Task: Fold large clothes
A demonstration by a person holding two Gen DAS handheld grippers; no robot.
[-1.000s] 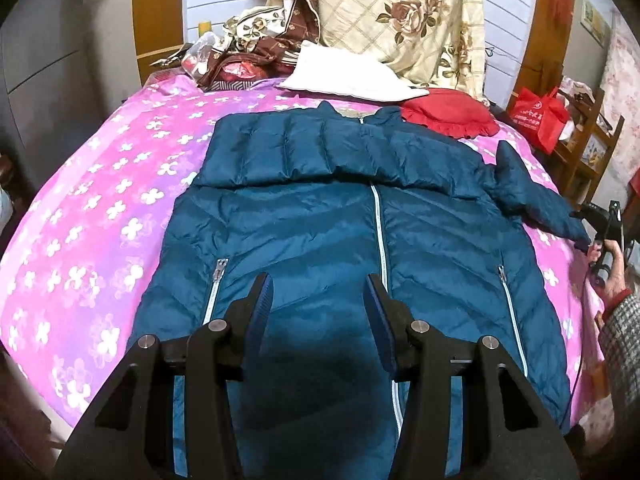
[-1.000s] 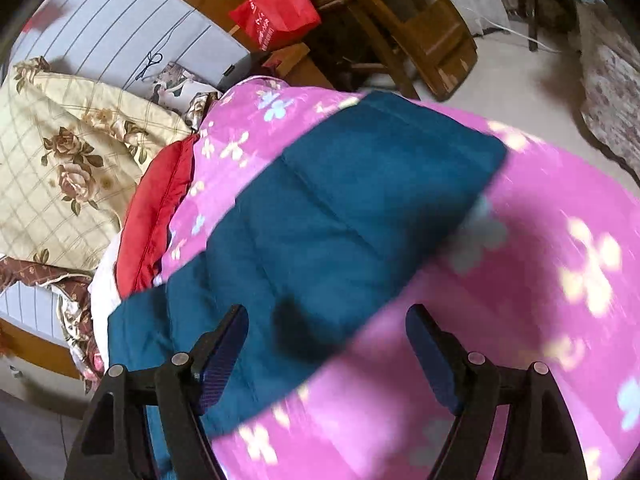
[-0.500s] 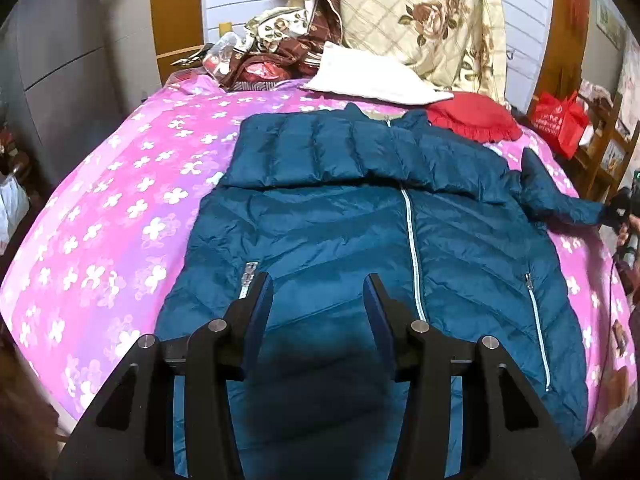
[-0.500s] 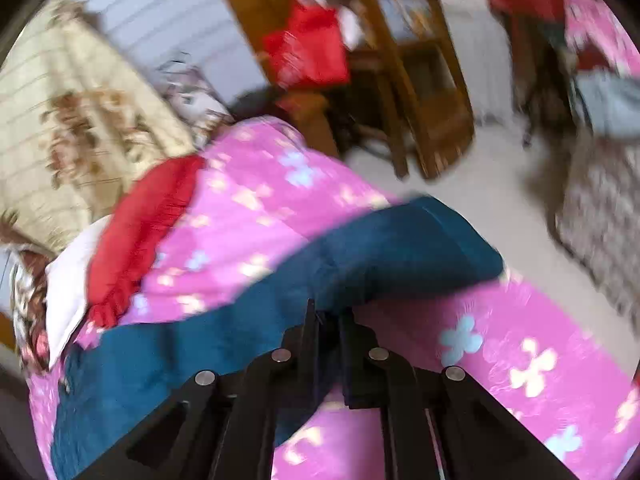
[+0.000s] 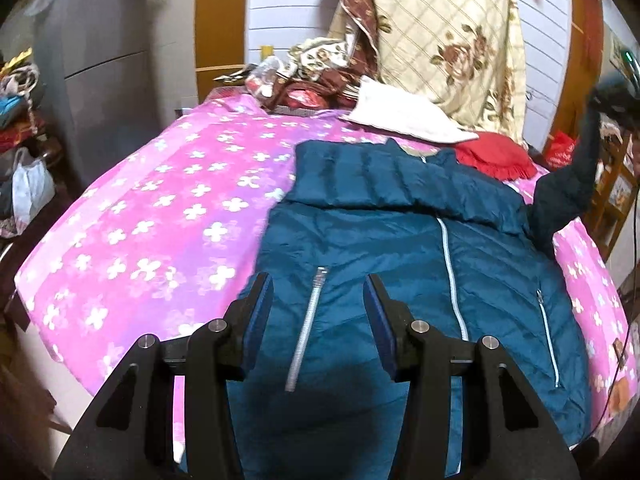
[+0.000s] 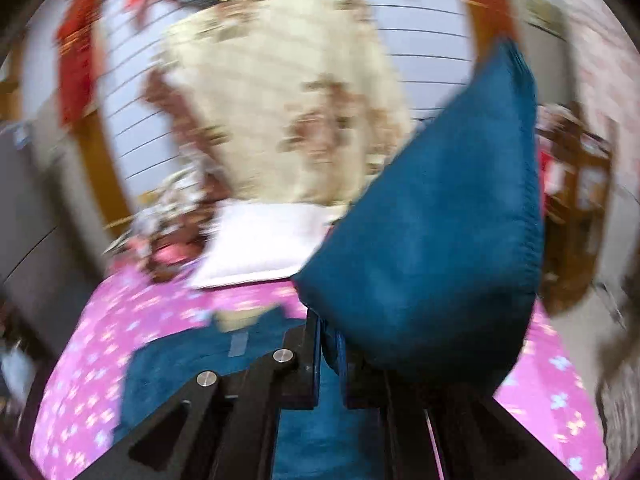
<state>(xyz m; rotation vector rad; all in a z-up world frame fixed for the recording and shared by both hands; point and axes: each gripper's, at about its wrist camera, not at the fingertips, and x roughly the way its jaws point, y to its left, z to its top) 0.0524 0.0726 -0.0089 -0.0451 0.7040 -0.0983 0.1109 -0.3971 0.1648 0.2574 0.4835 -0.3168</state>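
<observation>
A dark blue puffer jacket point(image 5: 400, 248) lies front up on the pink flowered bed point(image 5: 168, 216), its left sleeve folded across the chest. My left gripper point(image 5: 318, 312) is open and empty, hovering above the jacket's lower left by a pocket zipper point(image 5: 306, 332). My right gripper point(image 6: 330, 344) is shut on the cuff of the jacket's right sleeve point(image 6: 432, 248) and holds it lifted above the bed; it shows raised at the right of the left wrist view point(image 5: 576, 176). The right wrist view is motion blurred.
A white pillow point(image 5: 404, 116), a red cushion point(image 5: 496, 156) and a floral quilt point(image 5: 448, 40) pile at the bed's head. A wooden shelf with a red bag point(image 5: 560, 148) stands right of the bed. Bags and clutter point(image 5: 24, 184) sit on the left.
My right gripper closed on the sleeve cuff and has lifted it up off the bed and swung toward the jacket. My left gripper has shifted left over the pocket zipper, still open.
</observation>
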